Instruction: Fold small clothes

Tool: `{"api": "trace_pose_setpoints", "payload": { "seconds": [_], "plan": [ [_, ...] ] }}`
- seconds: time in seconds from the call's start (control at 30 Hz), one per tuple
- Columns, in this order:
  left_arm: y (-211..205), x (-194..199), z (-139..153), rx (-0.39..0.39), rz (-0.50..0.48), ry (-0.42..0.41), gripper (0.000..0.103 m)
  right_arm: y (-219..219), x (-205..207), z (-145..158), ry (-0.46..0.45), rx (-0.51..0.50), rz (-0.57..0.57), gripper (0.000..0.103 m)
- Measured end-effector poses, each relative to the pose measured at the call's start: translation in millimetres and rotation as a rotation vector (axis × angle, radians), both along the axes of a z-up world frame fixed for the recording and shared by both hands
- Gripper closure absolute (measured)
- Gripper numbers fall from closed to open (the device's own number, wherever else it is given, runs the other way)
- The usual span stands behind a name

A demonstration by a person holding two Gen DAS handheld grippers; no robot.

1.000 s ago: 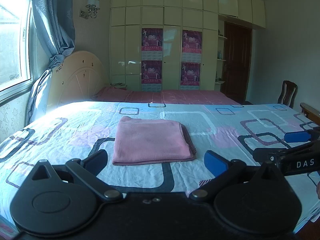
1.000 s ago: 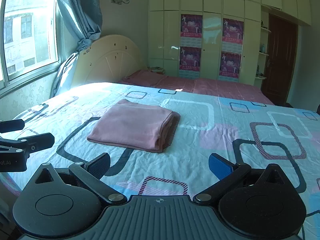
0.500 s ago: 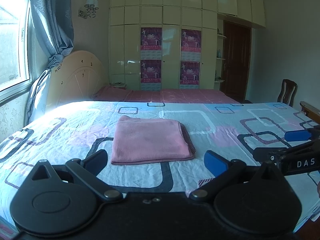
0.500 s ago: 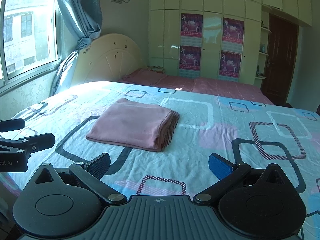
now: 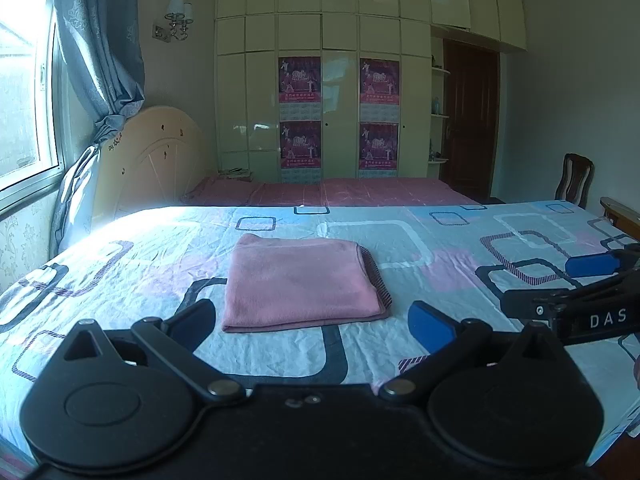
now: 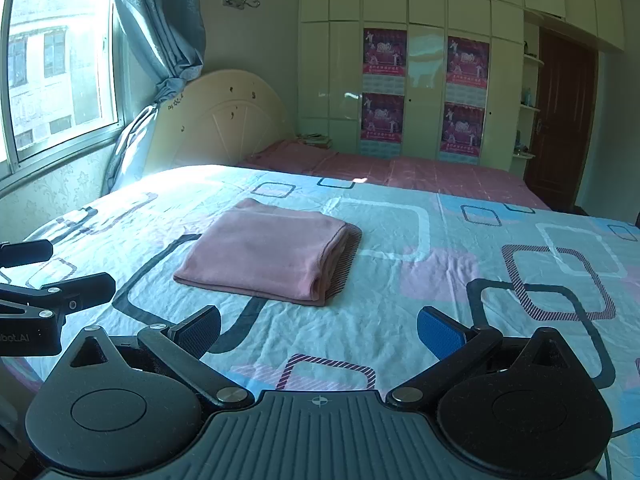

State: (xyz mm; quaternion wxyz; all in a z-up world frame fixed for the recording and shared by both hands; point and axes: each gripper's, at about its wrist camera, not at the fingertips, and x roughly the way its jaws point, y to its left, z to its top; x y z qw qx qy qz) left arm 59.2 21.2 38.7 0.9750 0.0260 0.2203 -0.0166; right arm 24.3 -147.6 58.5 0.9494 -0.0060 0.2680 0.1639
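As I look along my left hand-held gripper (image 5: 312, 320), it is wide open and holds nothing; the folded pink cloth (image 5: 300, 282) lies flat on the bed (image 5: 460, 240) ahead. My right hand-held gripper (image 6: 320, 334) is wide open and empty too, near the cloth (image 6: 264, 252).

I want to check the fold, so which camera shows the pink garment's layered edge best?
The right wrist view: the garment's stacked right edge faces it. The left wrist view shows mostly its flat top.
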Motion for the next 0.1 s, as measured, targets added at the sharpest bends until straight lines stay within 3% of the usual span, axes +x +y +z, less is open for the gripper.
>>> {"api": "trace_pose_setpoints", "payload": {
  "seconds": [0.1],
  "plan": [
    [0.8, 0.1, 0.0, -0.002, 0.005, 0.005, 0.001, 2.6, 0.6, -0.1, 0.001, -0.001, 0.005, 0.0]
  ]
}}
